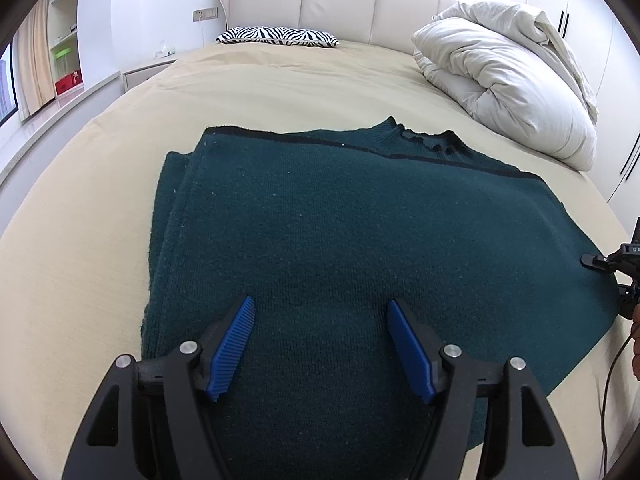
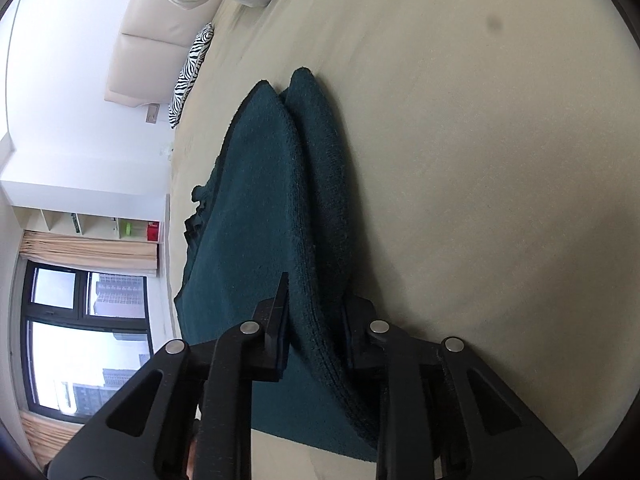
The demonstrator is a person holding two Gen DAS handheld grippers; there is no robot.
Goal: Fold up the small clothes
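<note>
The dark green sweater (image 1: 340, 216) lies folded flat on the beige bed (image 1: 80, 208), collar toward the headboard (image 1: 340, 0). My left gripper (image 1: 320, 320) hangs over its near part, jaws spread and holding nothing. Only the right wrist view shows my right gripper (image 2: 316, 304) rolled sideways, jaws clenched on the sweater's thick folded edge; the left view catches just its tip at the sweater's right margin. A white duvet (image 1: 508, 80) and zebra pillow (image 1: 276, 35) sit beyond.
</note>
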